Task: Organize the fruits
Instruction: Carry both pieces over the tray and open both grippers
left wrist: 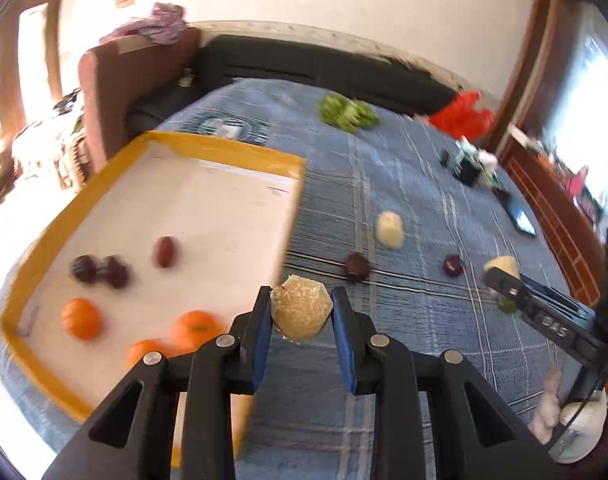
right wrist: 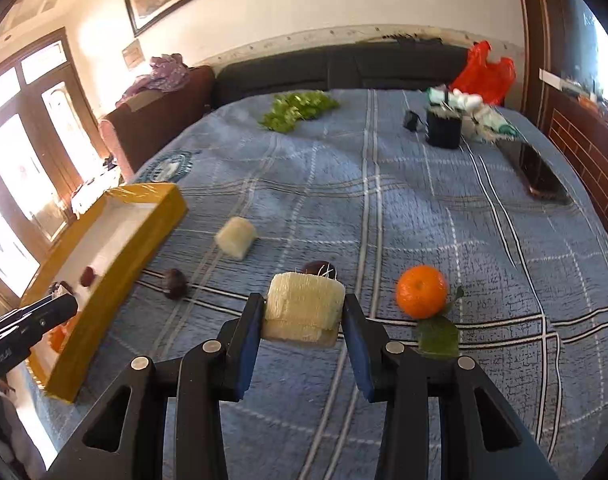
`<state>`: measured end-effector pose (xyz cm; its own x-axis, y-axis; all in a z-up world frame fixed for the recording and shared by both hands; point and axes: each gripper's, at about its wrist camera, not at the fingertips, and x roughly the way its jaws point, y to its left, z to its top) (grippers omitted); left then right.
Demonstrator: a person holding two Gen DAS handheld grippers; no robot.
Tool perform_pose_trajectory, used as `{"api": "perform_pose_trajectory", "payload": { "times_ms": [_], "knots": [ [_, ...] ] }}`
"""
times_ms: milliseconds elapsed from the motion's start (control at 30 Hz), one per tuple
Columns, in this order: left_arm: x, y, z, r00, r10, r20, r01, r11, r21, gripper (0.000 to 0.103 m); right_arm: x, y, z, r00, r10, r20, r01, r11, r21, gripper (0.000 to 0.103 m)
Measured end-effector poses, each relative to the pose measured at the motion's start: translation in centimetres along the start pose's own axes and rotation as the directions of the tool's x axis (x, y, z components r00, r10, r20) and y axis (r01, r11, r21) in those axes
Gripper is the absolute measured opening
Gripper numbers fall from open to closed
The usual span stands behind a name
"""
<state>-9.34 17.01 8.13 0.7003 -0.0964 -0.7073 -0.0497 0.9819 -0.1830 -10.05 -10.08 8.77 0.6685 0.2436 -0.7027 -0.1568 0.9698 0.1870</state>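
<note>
Fruits lie partly in a yellow-rimmed tray (left wrist: 223,152) at the left of a blue checked bedspread (left wrist: 404,184) and partly loose on the cloth. Inside the tray sit three oranges (left wrist: 81,318), two dark plums (left wrist: 99,270) close together and one reddish plum (left wrist: 164,251) apart from them. The left gripper (left wrist: 301,312) is clamped on a pale fibrous chunk (left wrist: 301,314), lifted just beside the tray's near right edge. The right gripper (right wrist: 304,312) squeezes a second pale, ridged chunk (right wrist: 304,310), raised above the cloth. In the right wrist view, a loose orange (right wrist: 422,291) with green leaves (right wrist: 438,338) lies just right of that gripper, a dark plum (right wrist: 174,283) lies near the tray wall, another plum (right wrist: 319,268) shows partly behind the held chunk, and a third pale chunk (right wrist: 236,237) rests farther back. Green leafy stuff (right wrist: 295,110) lies near the bed's far edge.
</note>
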Motion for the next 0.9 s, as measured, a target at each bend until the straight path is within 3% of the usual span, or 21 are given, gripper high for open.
{"api": "perform_pose_trajectory", "payload": {
  "times_ms": [233, 467, 600, 833, 900],
  "knots": [
    [-3.5, 7.9, -0.5, 0.99, 0.132, 0.039, -0.126, 0.982, -0.141, 0.028, -1.9, 6.1, 0.9, 0.992, 0.123, -0.001, -0.123, 0.99, -0.071, 0.043],
    [-2.8, 12.9, -1.7, 0.979, 0.205, -0.014, -0.203, 0.955, -0.216, 0.028, 0.8, 14.0, 0.7, 0.953, 0.279, -0.121, -0.292, 0.951, -0.101, 0.044],
    [-1.5, 14.0, -1.7, 0.978, 0.205, -0.039, -0.208, 0.955, -0.213, 0.028, 3.0, 18.6, 0.4, 0.946, 0.275, -0.173, -0.303, 0.938, -0.17, 0.044],
    [-0.3, 15.4, -1.5, 0.983, 0.177, -0.039, -0.181, 0.955, -0.235, 0.028, 7.2, 23.1, 0.4, 0.944, 0.226, -0.24, -0.285, 0.925, -0.249, 0.044],
    [-0.5, 15.8, -1.5, 0.987, 0.159, -0.034, -0.162, 0.956, -0.246, 0.034, 8.4, 23.5, 0.3, 0.941, 0.213, -0.264, -0.282, 0.925, -0.257, 0.044]
  ]
}}
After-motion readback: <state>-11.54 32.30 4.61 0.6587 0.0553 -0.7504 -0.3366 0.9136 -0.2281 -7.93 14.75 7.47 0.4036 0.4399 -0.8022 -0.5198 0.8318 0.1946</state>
